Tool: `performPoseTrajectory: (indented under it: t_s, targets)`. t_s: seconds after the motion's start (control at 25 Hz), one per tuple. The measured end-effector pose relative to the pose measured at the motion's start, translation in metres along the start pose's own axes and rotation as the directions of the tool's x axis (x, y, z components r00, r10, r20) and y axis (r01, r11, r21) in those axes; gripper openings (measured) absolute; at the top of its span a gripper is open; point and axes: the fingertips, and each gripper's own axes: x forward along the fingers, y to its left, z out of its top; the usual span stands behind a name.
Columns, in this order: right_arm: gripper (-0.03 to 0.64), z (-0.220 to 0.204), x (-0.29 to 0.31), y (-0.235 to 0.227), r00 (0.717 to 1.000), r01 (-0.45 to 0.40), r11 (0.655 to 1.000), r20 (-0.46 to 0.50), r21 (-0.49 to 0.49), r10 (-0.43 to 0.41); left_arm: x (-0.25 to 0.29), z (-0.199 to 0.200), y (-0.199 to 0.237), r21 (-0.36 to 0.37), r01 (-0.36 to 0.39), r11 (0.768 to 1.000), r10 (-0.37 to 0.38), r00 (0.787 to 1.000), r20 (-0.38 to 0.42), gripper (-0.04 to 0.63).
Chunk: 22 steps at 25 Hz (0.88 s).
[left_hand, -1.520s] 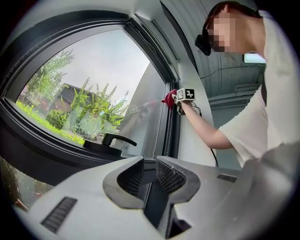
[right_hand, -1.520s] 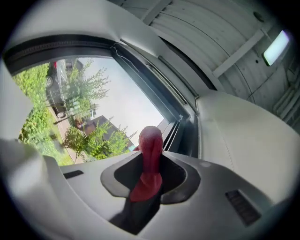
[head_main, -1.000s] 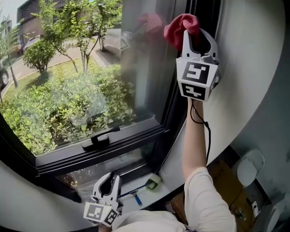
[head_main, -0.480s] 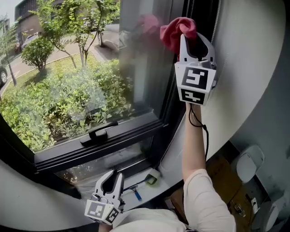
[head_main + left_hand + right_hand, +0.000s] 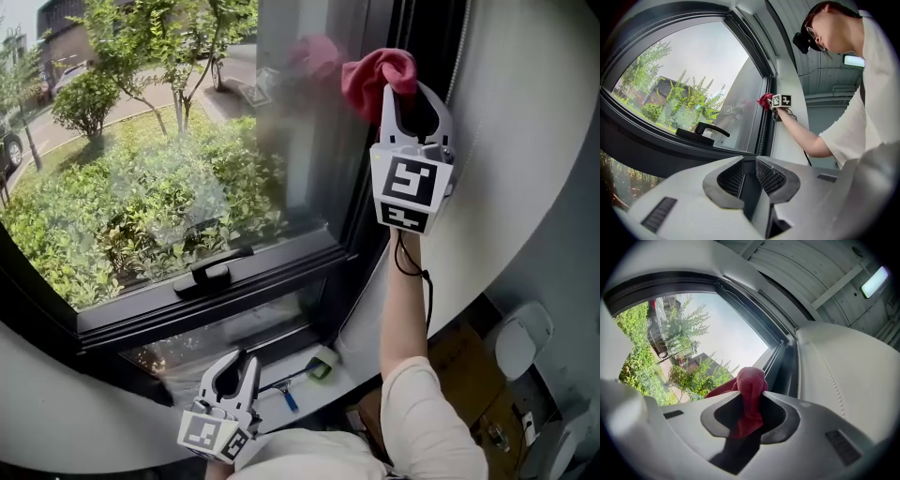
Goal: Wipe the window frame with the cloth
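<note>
Gripping the cloth [image 5: 373,73], the right hand-held gripper [image 5: 409,94] is sliding down the window frame [image 5: 364,211], advancing the wipe; the left hand-held gripper [image 5: 232,373] is idling closed.

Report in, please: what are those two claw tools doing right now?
Right gripper jaws shut on red cloth, held at window frame upright. Left gripper shut, empty, down low. Nothing in the way.

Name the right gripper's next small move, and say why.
Probably slide the right gripper down the window frame: its jaws are shut on the cloth, which sits high at the dark upright, most of which lies below.
</note>
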Motion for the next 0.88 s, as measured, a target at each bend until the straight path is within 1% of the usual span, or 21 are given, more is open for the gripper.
performPoseTrajectory:
  t_s: [0.36, 0.88]
  targets:
    - [0.110, -0.004, -0.005, 0.006, 1.000, 0.007, 1.000, 0.002, -0.010, -0.007, -0.002, -0.002, 0.003, 0.008, -0.010, 1.000, 0.010, 1.000, 0.001, 0.089]
    - [0.109, -0.014, -0.014, 0.012, 1.000, -0.005, 1.000, -0.005, 0.002, 0.005, -0.003, -0.002, 0.001, 0.013, -0.015, 1.000, 0.015, 1.000, -0.001, 0.089]
